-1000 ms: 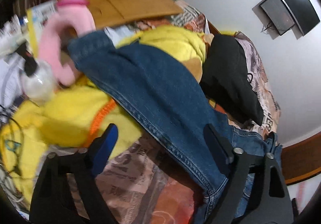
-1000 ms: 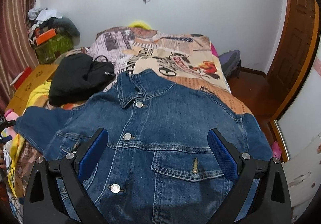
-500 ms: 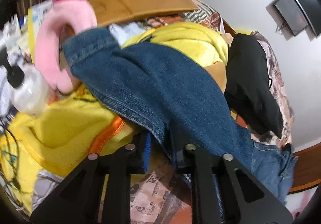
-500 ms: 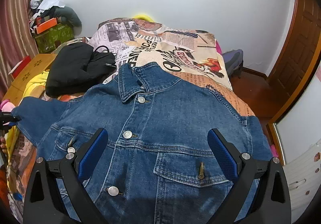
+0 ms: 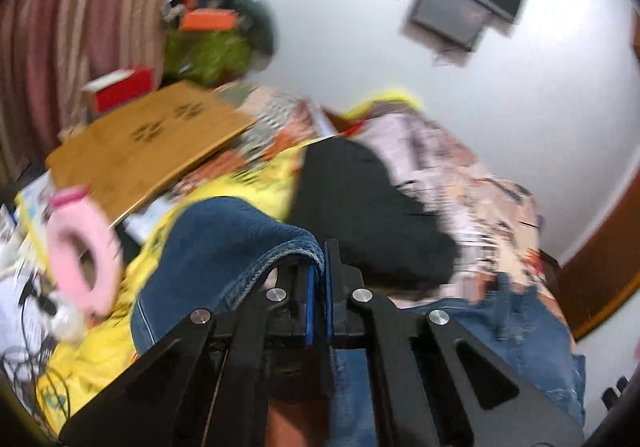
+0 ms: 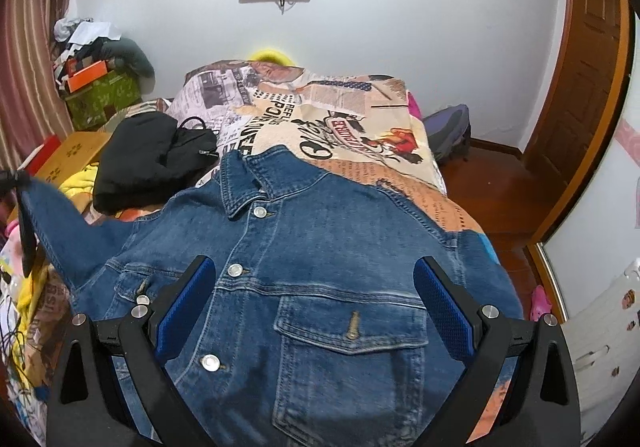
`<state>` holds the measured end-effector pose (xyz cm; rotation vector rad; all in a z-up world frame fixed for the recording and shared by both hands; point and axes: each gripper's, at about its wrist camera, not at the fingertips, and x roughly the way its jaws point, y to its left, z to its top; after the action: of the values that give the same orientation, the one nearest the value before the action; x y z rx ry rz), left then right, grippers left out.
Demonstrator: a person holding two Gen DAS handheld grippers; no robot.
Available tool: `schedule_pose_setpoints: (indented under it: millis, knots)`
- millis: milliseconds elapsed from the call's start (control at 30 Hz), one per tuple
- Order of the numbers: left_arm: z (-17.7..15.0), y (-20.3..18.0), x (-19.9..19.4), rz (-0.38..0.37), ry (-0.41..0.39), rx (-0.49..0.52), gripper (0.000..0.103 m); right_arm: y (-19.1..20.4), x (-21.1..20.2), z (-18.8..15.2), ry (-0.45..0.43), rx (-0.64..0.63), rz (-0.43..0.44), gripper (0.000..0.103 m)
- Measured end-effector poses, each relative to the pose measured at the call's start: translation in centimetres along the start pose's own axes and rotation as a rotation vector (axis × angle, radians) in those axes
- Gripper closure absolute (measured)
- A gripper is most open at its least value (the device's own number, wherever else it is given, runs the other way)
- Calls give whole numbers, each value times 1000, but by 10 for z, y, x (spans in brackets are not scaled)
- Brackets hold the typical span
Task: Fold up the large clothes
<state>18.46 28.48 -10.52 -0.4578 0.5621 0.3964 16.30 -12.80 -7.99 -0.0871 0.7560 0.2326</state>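
A blue denim jacket lies buttoned, front up, on the printed bedspread. My left gripper is shut on the jacket's sleeve, which is lifted off the bed and drapes over the fingers. From the right wrist view that raised sleeve stands up at the left edge, pinched by the left gripper. My right gripper hangs open above the jacket's chest and flap pocket, nothing between its blue pads.
A black garment and bag lie beside the jacket's collar. Yellow cloth, a pink ring-shaped toy, a wooden board and boxes crowd the left side. A wooden door and floor are right.
My left gripper closed on the sleeve, then rose and rolled, pulling the sleeve up off the yellow cloth. The right gripper stayed open over the jacket front.
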Motion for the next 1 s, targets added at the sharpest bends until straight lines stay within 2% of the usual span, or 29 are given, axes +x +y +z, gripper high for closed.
schedule_pose_setpoints:
  millis: [200,300,433,533,600,700,767,933,1000]
  knots:
    - [-13,-93,-6,-171,33,134,101,-15,-1,-11,9,16,19,4]
    - [-37,-136,1,-251,98,193,101,-22,-2,-16,13,28,25,4]
    - [-88,-186,19,-311,242,277,101,-33,-3,-22,18,38,31,4]
    - [-131,-214,30,-330,353,352,101,-39,-5,-26,21,43,33,4]
    - [-158,-229,32,-299,391,432,101,-42,-4,-28,27,48,32,4]
    - [-183,-235,34,-283,446,477,98,-45,-2,-31,41,61,34,4]
    - [-191,-232,35,-276,478,486,93,-47,-2,-33,46,71,40,4]
    - [-201,-229,26,-299,510,507,57,-47,-2,-36,50,78,41,4]
    - [-202,-229,17,-294,491,537,54,-46,-3,-36,50,74,40,4]
